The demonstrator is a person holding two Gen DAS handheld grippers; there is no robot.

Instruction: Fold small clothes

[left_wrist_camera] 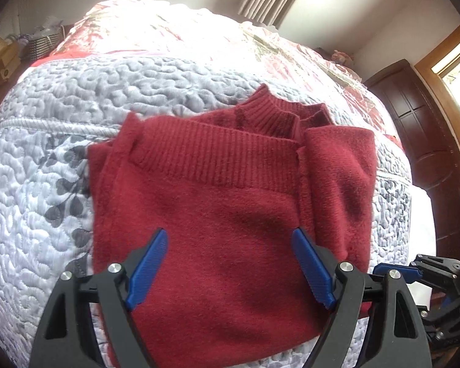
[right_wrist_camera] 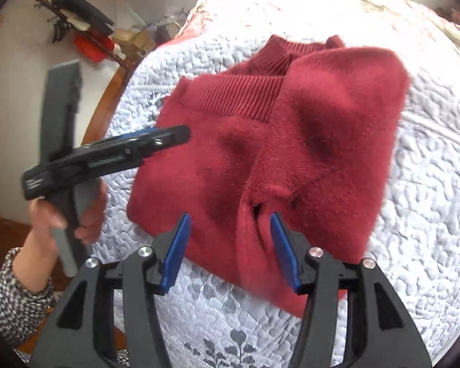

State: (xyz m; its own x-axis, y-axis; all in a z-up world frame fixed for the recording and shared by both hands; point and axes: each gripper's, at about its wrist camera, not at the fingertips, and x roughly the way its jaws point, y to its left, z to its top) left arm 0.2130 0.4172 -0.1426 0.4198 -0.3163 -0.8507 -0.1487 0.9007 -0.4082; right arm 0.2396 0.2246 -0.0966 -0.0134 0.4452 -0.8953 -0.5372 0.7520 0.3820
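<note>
A dark red knit sweater (left_wrist_camera: 230,190) lies folded on the bed, its ribbed collar (left_wrist_camera: 270,107) at the far side and the ribbed hem band doubled over on top. My left gripper (left_wrist_camera: 230,233) hovers open above the sweater's near part, blue pads wide apart with nothing between them. In the right wrist view the sweater (right_wrist_camera: 322,122) shows a raised crease running toward me. My right gripper (right_wrist_camera: 230,217) is open over the near edge, fingers either side of that crease. The left gripper (right_wrist_camera: 168,135) reaches in from the left, held by a hand (right_wrist_camera: 46,214).
The sweater rests on a grey-white quilted bedspread (left_wrist_camera: 61,122) with a red floral cover (left_wrist_camera: 168,36) behind. A dark wooden cabinet (left_wrist_camera: 414,122) and a window (left_wrist_camera: 457,61) are at right. Boxes and clutter (right_wrist_camera: 92,40) stand beyond the wooden bed frame (right_wrist_camera: 107,98). A patterned sleeve (right_wrist_camera: 12,300) is at lower left.
</note>
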